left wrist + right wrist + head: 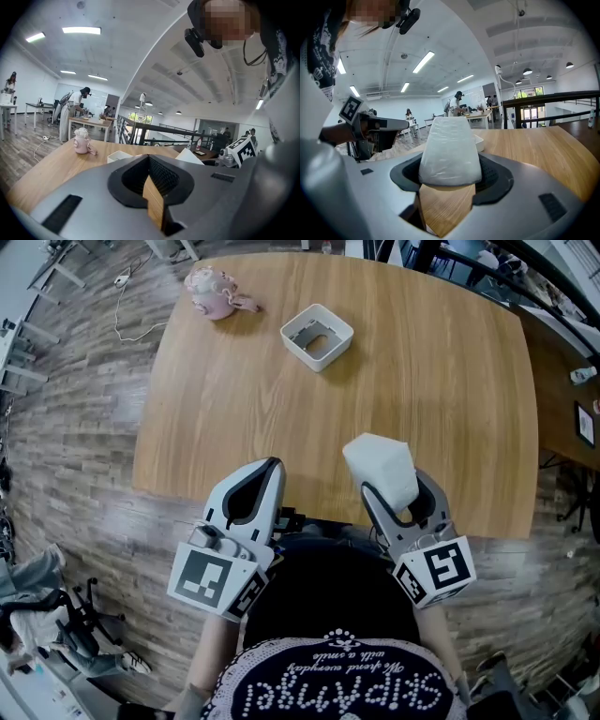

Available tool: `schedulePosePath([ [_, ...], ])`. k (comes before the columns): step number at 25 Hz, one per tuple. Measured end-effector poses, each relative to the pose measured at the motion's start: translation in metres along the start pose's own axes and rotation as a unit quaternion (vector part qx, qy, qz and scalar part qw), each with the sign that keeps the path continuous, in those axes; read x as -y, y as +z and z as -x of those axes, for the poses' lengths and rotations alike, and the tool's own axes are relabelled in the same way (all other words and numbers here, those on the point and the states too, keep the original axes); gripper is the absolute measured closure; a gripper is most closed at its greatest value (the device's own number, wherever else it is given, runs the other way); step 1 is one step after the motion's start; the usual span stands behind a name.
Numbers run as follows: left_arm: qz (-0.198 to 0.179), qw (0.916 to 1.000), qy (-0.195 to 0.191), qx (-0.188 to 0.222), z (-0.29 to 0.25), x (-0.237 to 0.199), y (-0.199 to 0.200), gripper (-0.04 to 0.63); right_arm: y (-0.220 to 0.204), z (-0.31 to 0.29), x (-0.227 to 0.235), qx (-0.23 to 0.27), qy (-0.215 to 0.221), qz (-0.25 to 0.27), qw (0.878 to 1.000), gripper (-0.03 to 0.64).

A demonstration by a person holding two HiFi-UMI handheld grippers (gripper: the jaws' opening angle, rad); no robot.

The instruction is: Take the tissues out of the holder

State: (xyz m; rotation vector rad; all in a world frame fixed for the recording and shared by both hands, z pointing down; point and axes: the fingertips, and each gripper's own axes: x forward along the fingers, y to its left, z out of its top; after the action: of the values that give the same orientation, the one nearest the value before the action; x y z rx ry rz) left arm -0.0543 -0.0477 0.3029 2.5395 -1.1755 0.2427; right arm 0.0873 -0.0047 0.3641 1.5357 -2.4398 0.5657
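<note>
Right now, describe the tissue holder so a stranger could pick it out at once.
On the wooden table, look to the far side, near the middle. The holder is the white square box there, open-topped and grey inside. Its only neighbour is a round pink bottle to its left; the white tissue pack is nearer, clamped in the right gripper.

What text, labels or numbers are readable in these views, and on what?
"SkipAngel": beaded letters on the person's dark top, upside down in the head view.
Script line beside it: seems to end "with a smile"; the rest is too small to read.
Left cube marker, right cube marker: black-and-white patterns, no words.
Tissue pack, holder, pink cup: no print visible.
</note>
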Motion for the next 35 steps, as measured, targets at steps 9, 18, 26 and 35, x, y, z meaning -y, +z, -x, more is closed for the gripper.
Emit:
schedulePosePath([
  [9, -0.003, 0.9999, 0.008, 0.007, 0.008, -0.006, 0.001, 0.591, 0.001, -0.001, -0.007, -0.001, 0.003, 0.009, 1.0, 0.339],
  [18, 0.008, 0.9998, 0.013, 0.012, 0.016, -0.013, 0.0, 0.591, 0.001, 0.002, -0.01, -0.001, 0.0, 0.012, 1.0, 0.339],
  [26, 0.008, 0.9997, 0.01, 0.021, 0.017, -0.015, 0.003, 0.591, 0.0, -0.001, -0.011, -0.001, 0.0, 0.011, 1.0, 0.339],
  [35, 0.012, 0.9995, 0.021, 0.021, 0.021, -0.022, 0.004, 0.591, 0.003, -0.004, -0.013, -0.001, 0.003, 0.013, 1.0, 0.339],
])
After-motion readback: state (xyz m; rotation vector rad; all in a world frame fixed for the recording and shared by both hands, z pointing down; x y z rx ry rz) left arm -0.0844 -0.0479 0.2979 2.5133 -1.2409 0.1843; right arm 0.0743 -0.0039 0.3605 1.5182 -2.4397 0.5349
